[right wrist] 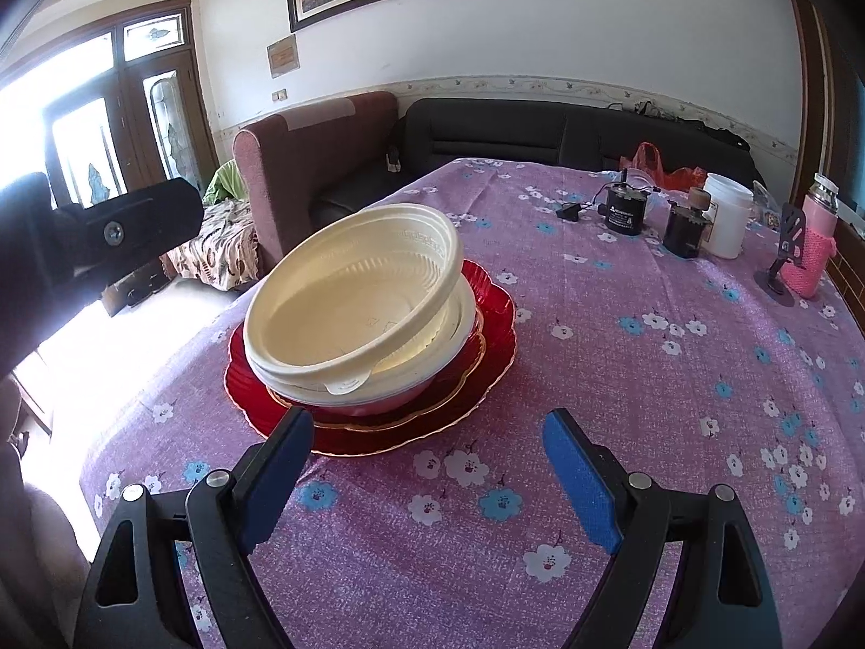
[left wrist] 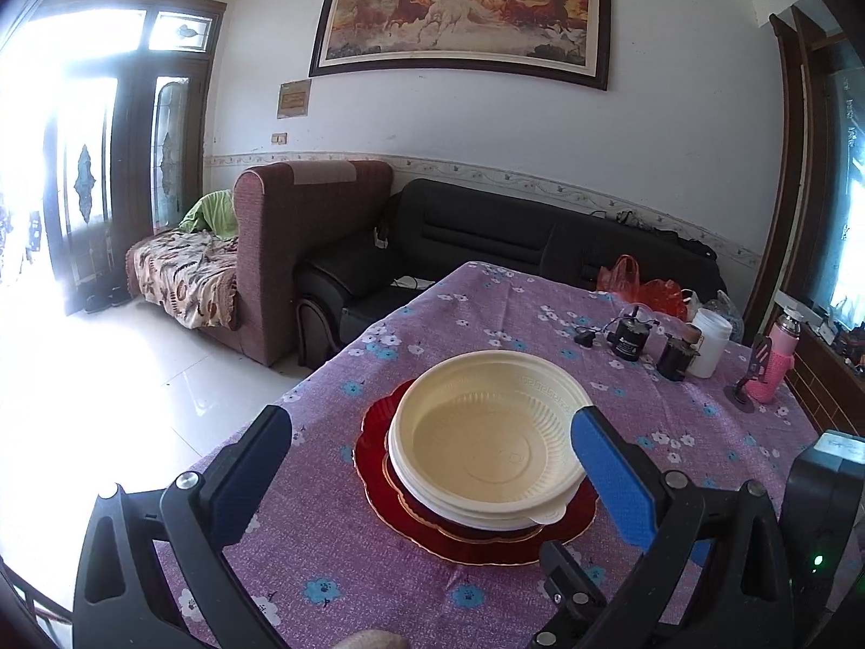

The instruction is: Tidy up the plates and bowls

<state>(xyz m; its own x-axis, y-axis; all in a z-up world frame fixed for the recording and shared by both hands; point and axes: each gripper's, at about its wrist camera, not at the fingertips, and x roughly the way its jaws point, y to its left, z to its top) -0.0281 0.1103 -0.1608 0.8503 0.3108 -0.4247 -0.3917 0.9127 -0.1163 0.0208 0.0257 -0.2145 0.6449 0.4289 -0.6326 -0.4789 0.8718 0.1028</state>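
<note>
Right view only: top cream bowl (right wrist: 351, 292) sits tilted in the stack on the red plate (right wrist: 476, 378), near the bench's (right wrist: 649, 432) left edge.
Left tool (left wrist: 432, 465): wide, empty.
Right tool (right wrist: 427, 465): wide, empty.

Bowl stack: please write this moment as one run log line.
bowls nested on red plate, top bowl tilted | left gripper open | right gripper open, empty

Black sofa (left wrist: 486, 238); bright doorway (left wrist: 65, 173).
</note>
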